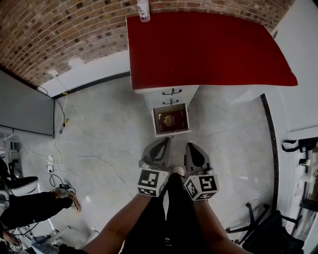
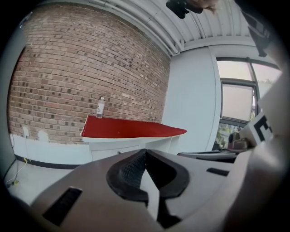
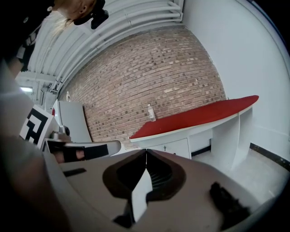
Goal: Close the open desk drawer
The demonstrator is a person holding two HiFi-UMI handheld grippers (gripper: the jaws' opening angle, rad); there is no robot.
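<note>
Seen from the head camera looking steeply down, the left gripper (image 1: 167,141) and the right gripper (image 1: 190,146) are held side by side over a grey concrete floor (image 1: 109,129), close together but not touching. Each gripper's own view shows its jaws clenched tip to tip with nothing between them.

Straight ahead of both grippers stands a white desk (image 1: 149,94) with a red top (image 1: 208,44). A strip of bare floor separates the gripper tips from the open drawer (image 1: 155,121), which juts out of the desk toward them. The drawer's near edge faces the tips.

The floor is wide open to the left of the left gripper, apart from thin cables (image 1: 59,149) trailing across it farther out. To the right of the right gripper there is open floor as well, edged by a white wall (image 1: 303,59). A brick wall (image 1: 59,30) runs behind the desk.

The drawer is a shallow white tray holding a dark red booklet (image 1: 171,120) with a gold emblem. Beyond it, two closed drawer fronts carry dark handles (image 1: 171,92). A clear bottle (image 1: 143,10) stands at the far left corner of the red top.
</note>
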